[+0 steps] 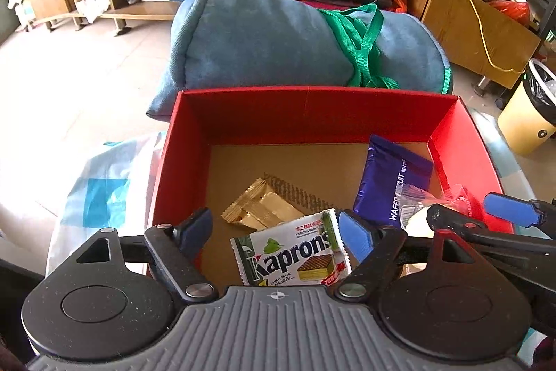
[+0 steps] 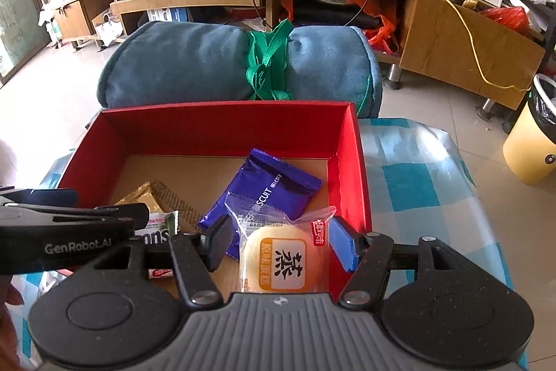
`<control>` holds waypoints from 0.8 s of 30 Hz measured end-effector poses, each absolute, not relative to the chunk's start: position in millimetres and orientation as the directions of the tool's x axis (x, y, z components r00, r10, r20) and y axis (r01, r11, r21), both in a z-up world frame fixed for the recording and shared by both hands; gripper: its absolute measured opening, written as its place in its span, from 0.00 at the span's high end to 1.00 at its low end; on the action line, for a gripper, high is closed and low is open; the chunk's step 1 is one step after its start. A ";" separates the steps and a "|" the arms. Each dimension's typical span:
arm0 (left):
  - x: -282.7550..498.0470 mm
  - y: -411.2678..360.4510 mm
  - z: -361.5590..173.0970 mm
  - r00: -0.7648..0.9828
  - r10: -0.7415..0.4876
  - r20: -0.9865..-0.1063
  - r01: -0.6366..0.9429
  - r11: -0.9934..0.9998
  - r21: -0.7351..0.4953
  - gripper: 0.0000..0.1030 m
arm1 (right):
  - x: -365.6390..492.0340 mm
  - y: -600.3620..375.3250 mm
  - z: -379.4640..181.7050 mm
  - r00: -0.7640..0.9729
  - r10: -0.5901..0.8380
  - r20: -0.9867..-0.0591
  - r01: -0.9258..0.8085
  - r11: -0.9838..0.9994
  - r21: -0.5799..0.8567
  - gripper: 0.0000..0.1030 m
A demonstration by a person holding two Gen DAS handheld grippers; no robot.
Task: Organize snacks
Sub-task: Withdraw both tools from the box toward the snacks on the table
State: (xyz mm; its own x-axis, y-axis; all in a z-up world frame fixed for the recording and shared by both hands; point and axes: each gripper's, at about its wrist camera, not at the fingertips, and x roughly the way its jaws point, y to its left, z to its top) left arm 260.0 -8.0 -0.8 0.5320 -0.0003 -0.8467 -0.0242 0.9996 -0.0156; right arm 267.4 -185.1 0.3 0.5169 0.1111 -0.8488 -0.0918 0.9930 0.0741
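Red box (image 1: 312, 113) is taken as the landmark. Inside it, on the cardboard floor: Kaprons wafer (image 1: 292, 249) at the near wall, gold packet (image 1: 257, 206) just behind it, purple biscuit pack (image 1: 392, 179) leaning toward the right wall, cake pack (image 2: 283, 254) in the near right corner, overlapping the purple pack.

Left gripper (image 1: 278, 228) is held over the near wall with jaws spread; the wafer lies between them, pads not seen touching it, so it reads as released. Right gripper (image 2: 278, 240) brackets the cake pack; jaws are partly spread, and gaps show on both sides, so no pinch is judged, though wrapper contact at the pads cannot be ruled out.

Step judged: drop-off into the box, both packs down. Next move calls for both grippers to be lifted clear of the near wall without snagging wrappers. No loose snacks are seen outside the box; checked cloth (image 2: 417, 169) to its right lies bare.

Blue cushion (image 1: 278, 40) sits just behind the box.
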 end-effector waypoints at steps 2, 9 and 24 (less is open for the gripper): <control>258.3 -7.5 0.9 0.533 -0.007 -0.846 -0.020 1.000 -0.020 0.17 | 265.2 -185.4 2.7 0.522 0.112 -0.846 -0.092 0.993 0.075 0.45; 246.1 -2.4 6.6 0.529 -0.036 -0.848 -0.007 0.999 -0.047 0.17 | 250.7 -182.2 14.5 0.533 0.124 -0.837 -0.108 0.991 0.078 0.45; 187.0 17.3 13.9 0.507 -0.098 -0.856 0.004 0.994 -0.112 0.16 | 195.9 -167.8 26.6 0.504 0.165 -0.848 -0.183 0.980 0.082 0.45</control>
State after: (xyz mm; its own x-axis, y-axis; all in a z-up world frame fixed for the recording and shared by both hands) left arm 187.0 17.3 13.9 0.5069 -0.0984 -0.8563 0.0043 0.9937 -0.1116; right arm 195.9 -167.8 26.6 0.5044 0.1649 -0.8476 -0.1830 0.9797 0.0817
